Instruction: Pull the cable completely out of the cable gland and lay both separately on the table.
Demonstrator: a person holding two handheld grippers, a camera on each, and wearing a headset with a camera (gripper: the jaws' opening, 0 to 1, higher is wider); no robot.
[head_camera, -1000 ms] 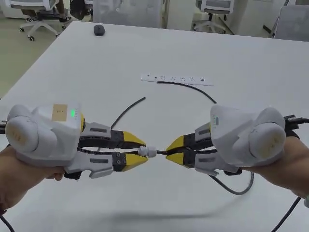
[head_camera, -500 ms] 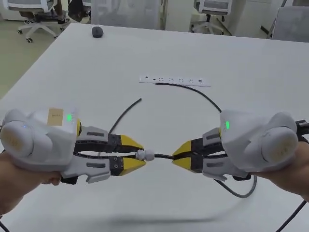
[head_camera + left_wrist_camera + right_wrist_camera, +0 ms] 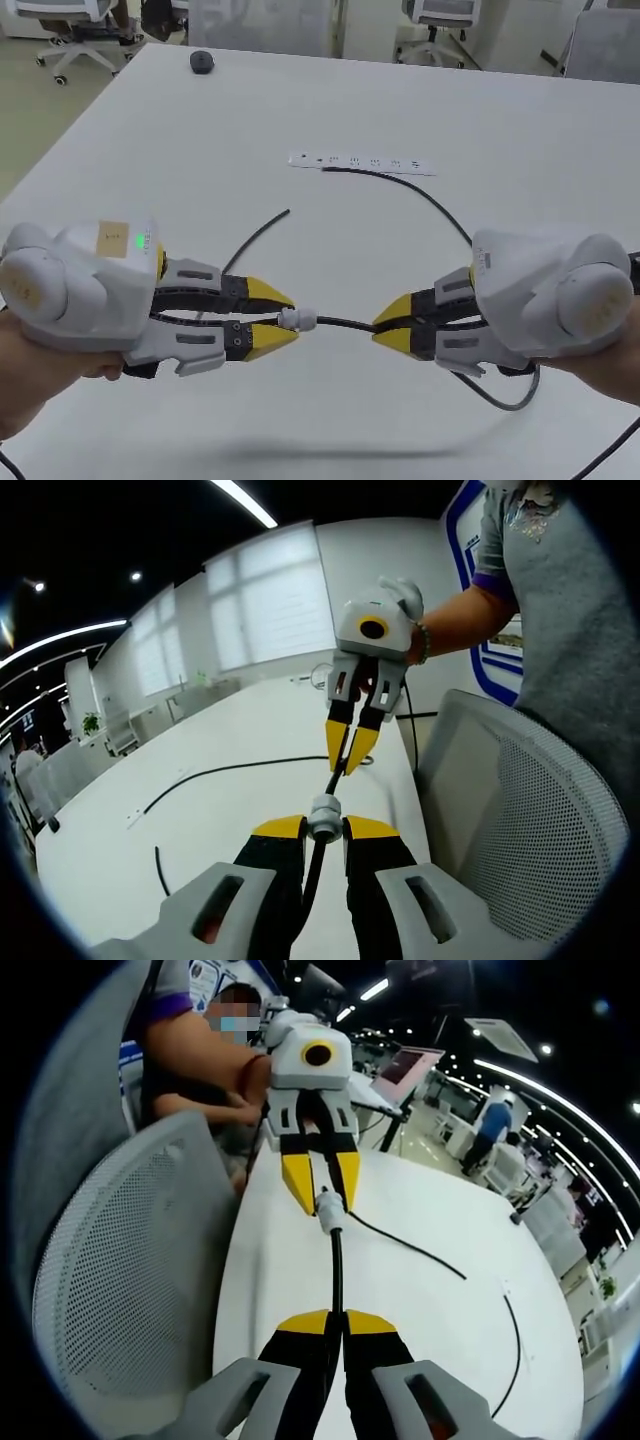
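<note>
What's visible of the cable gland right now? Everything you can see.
The cable gland is small, round and pale grey, plastic by its look. It sits pinched between the yellow jaw tips of the left hand-held gripper, held above the table. A black cable runs through it and on to the right hand-held gripper, shut on the cable a short way off.

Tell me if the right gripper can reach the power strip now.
Probably not yet: the right gripper is shut on the cable, which runs into the cable gland held by the left gripper; the power strip lies farther up the table.
</note>
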